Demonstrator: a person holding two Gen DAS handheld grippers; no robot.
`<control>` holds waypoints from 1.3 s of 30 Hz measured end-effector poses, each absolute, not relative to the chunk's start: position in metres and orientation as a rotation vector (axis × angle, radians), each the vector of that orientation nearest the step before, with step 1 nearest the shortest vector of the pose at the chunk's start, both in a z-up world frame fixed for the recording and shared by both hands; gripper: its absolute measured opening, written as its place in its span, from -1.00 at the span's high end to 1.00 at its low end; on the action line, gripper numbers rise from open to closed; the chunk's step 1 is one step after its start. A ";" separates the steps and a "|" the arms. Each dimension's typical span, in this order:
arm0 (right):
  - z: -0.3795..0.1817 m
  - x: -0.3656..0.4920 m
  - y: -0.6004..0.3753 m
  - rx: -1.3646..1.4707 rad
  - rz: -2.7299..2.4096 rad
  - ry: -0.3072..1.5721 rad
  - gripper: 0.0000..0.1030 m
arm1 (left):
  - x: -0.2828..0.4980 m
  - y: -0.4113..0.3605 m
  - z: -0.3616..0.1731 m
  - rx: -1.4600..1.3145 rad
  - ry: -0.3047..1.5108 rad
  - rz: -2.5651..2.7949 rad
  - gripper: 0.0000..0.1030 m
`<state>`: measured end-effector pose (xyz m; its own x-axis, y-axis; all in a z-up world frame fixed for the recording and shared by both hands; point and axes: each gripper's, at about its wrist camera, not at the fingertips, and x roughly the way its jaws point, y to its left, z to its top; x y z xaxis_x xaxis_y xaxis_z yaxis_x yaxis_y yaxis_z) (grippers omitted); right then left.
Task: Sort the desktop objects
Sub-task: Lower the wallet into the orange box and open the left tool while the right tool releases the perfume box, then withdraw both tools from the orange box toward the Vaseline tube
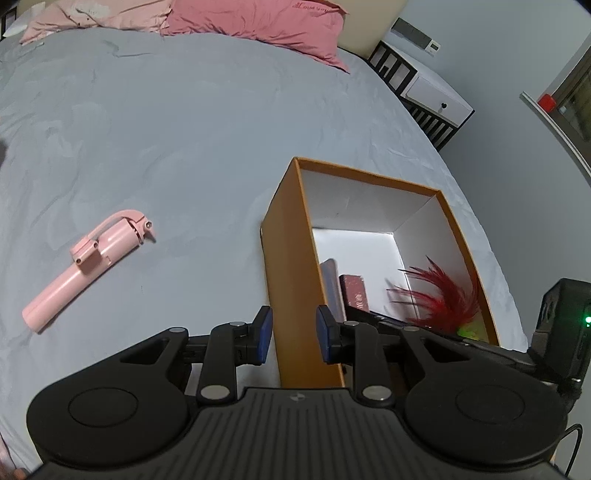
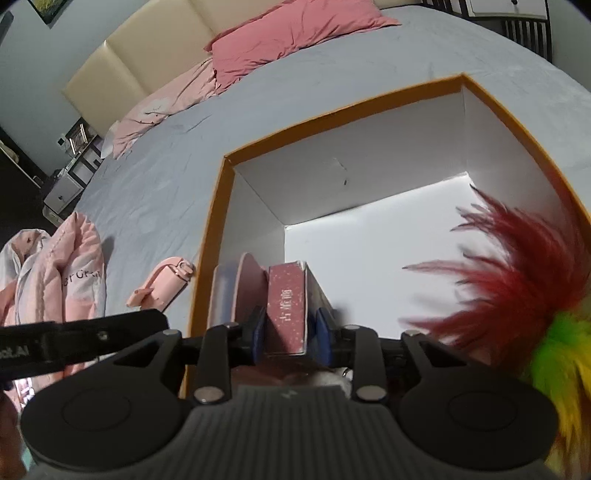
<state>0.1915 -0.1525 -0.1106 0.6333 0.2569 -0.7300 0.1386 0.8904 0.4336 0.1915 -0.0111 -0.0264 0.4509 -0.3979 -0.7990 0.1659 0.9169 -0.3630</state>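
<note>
An orange box with a white inside (image 1: 291,236) (image 2: 207,236) stands on a grey bed sheet. In it are a dark red book-like box (image 1: 354,290) (image 2: 288,306), a pink flat thing (image 2: 247,280) and a red, green and yellow feather toy (image 1: 447,295) (image 2: 524,280). My right gripper (image 2: 290,334) is inside the orange box, shut on the dark red box. My left gripper (image 1: 293,334) is open and empty, straddling the orange box's near left wall. A pink selfie stick (image 1: 88,266) (image 2: 162,282) lies on the sheet to the box's left.
Pink pillows (image 1: 258,18) (image 2: 291,29) lie at the head of the bed. Pink and white clothing (image 2: 62,266) lies left of the selfie stick. A black and white nightstand (image 1: 424,92) stands beside the bed.
</note>
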 end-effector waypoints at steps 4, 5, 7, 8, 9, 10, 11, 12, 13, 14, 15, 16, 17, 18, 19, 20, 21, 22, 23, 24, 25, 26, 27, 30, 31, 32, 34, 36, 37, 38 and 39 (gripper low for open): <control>-0.109 0.184 -0.163 0.582 0.099 0.873 0.37 | 0.190 -0.007 -0.031 -0.254 1.061 -0.350 0.46; -0.109 0.182 -0.166 0.607 0.105 0.866 0.37 | 0.189 -0.005 -0.032 -0.254 1.064 -0.351 0.46; -0.110 0.180 -0.170 0.649 0.113 0.856 0.39 | 0.187 -0.003 -0.033 -0.253 1.068 -0.347 0.46; -0.111 0.179 -0.171 0.661 0.113 0.856 0.53 | 0.187 -0.002 -0.034 -0.248 1.071 -0.343 0.46; -0.112 0.180 -0.171 0.662 0.113 0.862 0.63 | 0.186 -0.001 -0.034 -0.242 1.074 -0.337 0.46; -0.112 0.179 -0.170 0.657 0.117 0.859 0.64 | 0.186 0.000 -0.034 -0.238 1.077 -0.334 0.46; -0.112 0.179 -0.169 0.652 0.124 0.857 0.65 | 0.185 0.001 -0.035 -0.233 1.082 -0.332 0.46; -0.111 0.179 -0.167 0.640 0.127 0.856 0.66 | 0.184 0.003 -0.035 -0.228 1.088 -0.330 0.46; -0.110 0.178 -0.165 0.623 0.127 0.853 0.66 | 0.183 0.004 -0.035 -0.224 1.094 -0.329 0.46; -0.109 0.178 -0.164 0.610 0.126 0.850 0.66 | 0.182 0.006 -0.035 -0.219 1.098 -0.328 0.46; -0.108 0.178 -0.163 0.605 0.125 0.848 0.66 | 0.180 0.007 -0.034 -0.213 1.099 -0.327 0.46; -0.108 0.178 -0.163 0.600 0.123 0.846 0.66 | 0.178 0.009 -0.033 -0.207 1.098 -0.327 0.46; -0.107 0.178 -0.162 0.591 0.118 0.842 0.65 | 0.177 0.010 -0.031 -0.200 1.095 -0.326 0.46; -0.106 0.177 -0.161 0.577 0.110 0.836 0.59 | 0.175 0.013 -0.028 -0.193 1.089 -0.324 0.46; -0.104 0.175 -0.161 0.559 0.100 0.826 0.59 | 0.173 0.015 -0.025 -0.187 1.082 -0.323 0.46; -0.100 0.173 -0.160 0.538 0.091 0.812 0.59 | 0.170 0.018 -0.021 -0.180 1.074 -0.322 0.46; -0.096 0.171 -0.158 0.519 0.084 0.798 0.59 | 0.168 0.022 -0.016 -0.170 1.063 -0.324 0.46; -0.092 0.168 -0.156 0.503 0.085 0.783 0.59 | 0.165 0.026 -0.012 -0.161 1.054 -0.324 0.46; -0.087 0.164 -0.153 0.487 0.089 0.765 0.59 | 0.162 0.031 -0.007 -0.152 1.046 -0.321 0.46; -0.082 0.162 -0.151 0.474 0.087 0.752 0.59 | 0.159 0.035 -0.003 -0.142 1.040 -0.316 0.46; -0.077 0.158 -0.147 0.457 0.088 0.734 0.59 | 0.156 0.041 0.002 -0.130 1.035 -0.310 0.46; -0.072 0.154 -0.142 0.438 0.088 0.715 0.59 | 0.153 0.047 0.005 -0.119 1.035 -0.303 0.46; -0.067 0.149 -0.136 0.417 0.085 0.697 0.59 | 0.149 0.054 0.008 -0.109 1.037 -0.295 0.46; -0.052 0.135 -0.114 0.338 0.095 0.660 0.59 | 0.140 0.072 0.012 -0.097 1.054 -0.271 0.37; -0.049 0.131 -0.105 0.319 0.111 0.655 0.59 | 0.136 0.078 0.012 -0.096 1.062 -0.264 0.32; -0.046 0.127 -0.095 0.304 0.136 0.657 0.59 | 0.133 0.083 0.011 -0.095 1.069 -0.261 0.31; -0.044 0.122 -0.077 0.281 0.177 0.669 0.59 | 0.126 0.093 0.008 -0.087 1.087 -0.261 0.28; -0.046 0.119 -0.056 0.251 0.220 0.707 0.59 | 0.123 0.102 0.003 -0.071 1.119 -0.275 0.20; -0.048 0.119 -0.048 0.239 0.235 0.725 0.58 | 0.121 0.106 -0.002 -0.061 1.137 -0.283 0.08; -0.052 0.119 -0.039 0.222 0.248 0.749 0.57 | 0.119 0.109 -0.005 -0.051 1.147 -0.290 0.02; -0.056 0.120 -0.029 0.199 0.259 0.778 0.55 | 0.119 0.112 -0.011 -0.040 1.160 -0.299 0.02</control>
<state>0.1198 -0.0286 -0.0558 0.6836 0.3020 -0.6645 -0.1563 0.9499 0.2708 0.1187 0.1117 -0.0109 0.3640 -0.2527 -0.8965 0.2121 0.9597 -0.1844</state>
